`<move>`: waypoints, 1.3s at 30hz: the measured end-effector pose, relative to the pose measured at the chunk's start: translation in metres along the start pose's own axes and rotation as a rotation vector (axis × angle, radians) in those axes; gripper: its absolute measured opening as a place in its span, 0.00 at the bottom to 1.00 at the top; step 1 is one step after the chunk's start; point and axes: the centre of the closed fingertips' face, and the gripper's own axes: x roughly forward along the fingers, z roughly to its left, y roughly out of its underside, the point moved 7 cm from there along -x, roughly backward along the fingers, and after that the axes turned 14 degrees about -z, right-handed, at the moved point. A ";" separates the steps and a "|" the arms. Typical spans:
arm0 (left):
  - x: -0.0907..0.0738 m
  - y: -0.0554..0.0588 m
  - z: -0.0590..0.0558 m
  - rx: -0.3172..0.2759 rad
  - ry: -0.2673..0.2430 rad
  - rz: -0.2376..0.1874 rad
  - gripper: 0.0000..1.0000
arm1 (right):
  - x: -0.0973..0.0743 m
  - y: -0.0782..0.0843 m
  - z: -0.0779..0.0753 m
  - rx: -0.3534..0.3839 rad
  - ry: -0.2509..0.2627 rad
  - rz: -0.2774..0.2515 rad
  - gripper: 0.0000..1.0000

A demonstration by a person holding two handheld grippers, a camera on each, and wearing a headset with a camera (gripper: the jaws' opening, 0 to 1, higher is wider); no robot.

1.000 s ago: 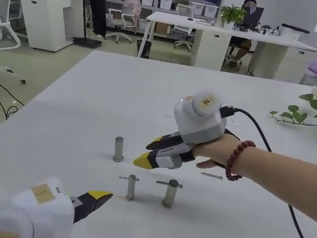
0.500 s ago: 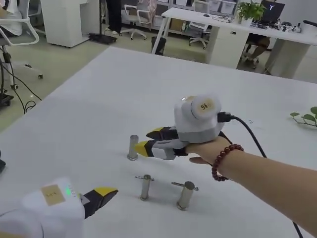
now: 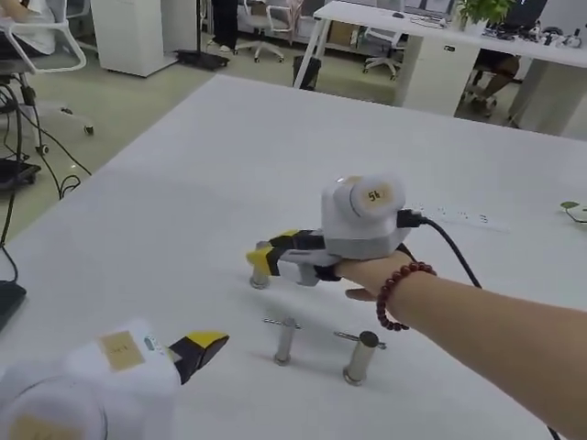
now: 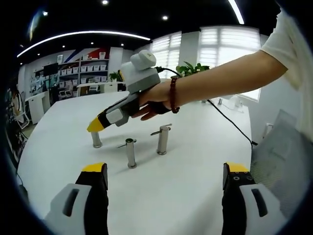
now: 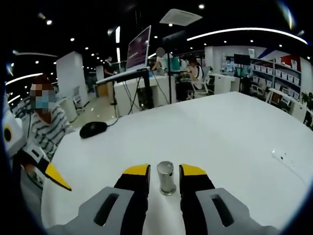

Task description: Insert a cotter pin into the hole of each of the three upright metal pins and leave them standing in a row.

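White bench [image 3: 183,183], with bare pin [image 5: 166,177] upright between parted jaws of right gripper [image 3: 264,257], not yet clamped. Nearer than it, two cottered pins [image 3: 285,339] and left gripper [image 4: 165,169], gaping, empty. Could topple if squeezed off-centre.

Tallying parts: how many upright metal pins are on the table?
3: the far pin between the right gripper jaws; the middle pin and near pin, each with a cotter pin.

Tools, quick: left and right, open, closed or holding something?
Left tool: open, empty.
Right tool: open, jaws either side of a metal pin, not yet clamped.
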 end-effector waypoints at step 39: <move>-0.006 -0.008 0.001 0.013 -0.026 -0.007 0.96 | -0.035 0.005 -0.003 -0.090 0.008 0.084 0.13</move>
